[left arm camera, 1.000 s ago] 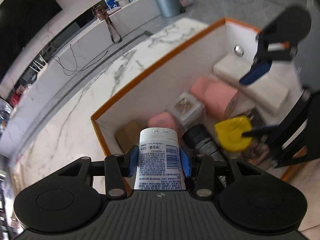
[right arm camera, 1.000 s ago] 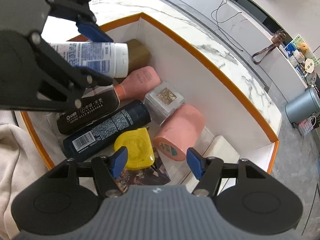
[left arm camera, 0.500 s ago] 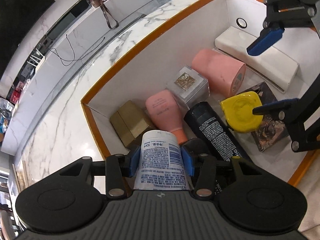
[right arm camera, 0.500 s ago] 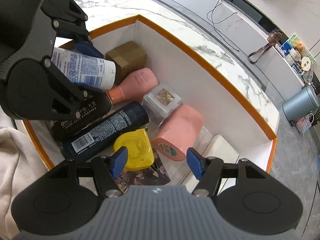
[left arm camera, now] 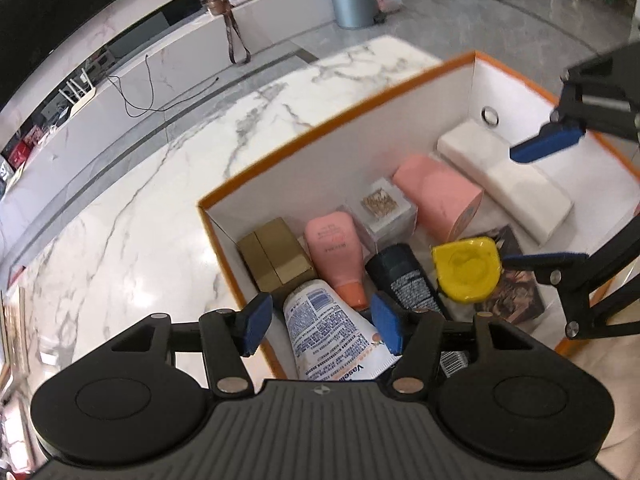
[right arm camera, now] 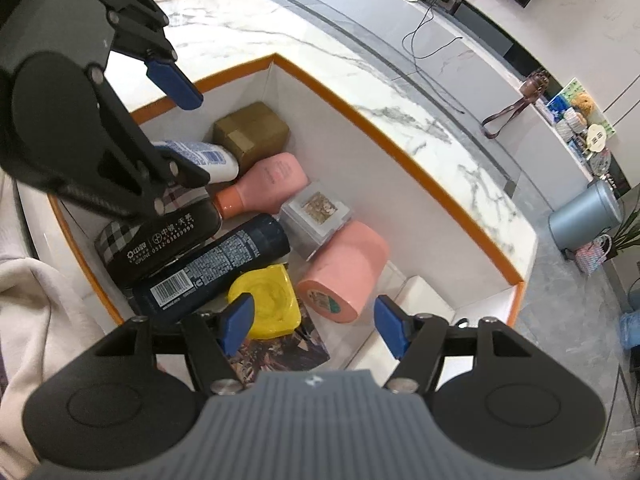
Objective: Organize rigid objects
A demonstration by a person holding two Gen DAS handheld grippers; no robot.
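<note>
— Near the box's (left arm camera: 352, 136) corner beside the gold carton (left arm camera: 276, 258), where's the white tube (left arm camera: 332, 332)?
— Lying flat, cap toward that carton, between the left tool's (left arm camera: 320, 322) jaws, which have just been opening and no longer press it.
— Right tool (right arm camera: 316, 326)?
— Spread, empty, above one yellow lid (right arm camera: 268, 304).
— Counts?
— Two pink items, one dark bottle. Only the right view shows the black case (right arm camera: 160, 240).

We see only part of the white Vaseline tube (left arm camera: 332, 332), its lower end hidden behind the left gripper's body. The plaid roll (right arm camera: 116, 236) and black case (right arm camera: 168, 236) lie partly covered by that gripper.
</note>
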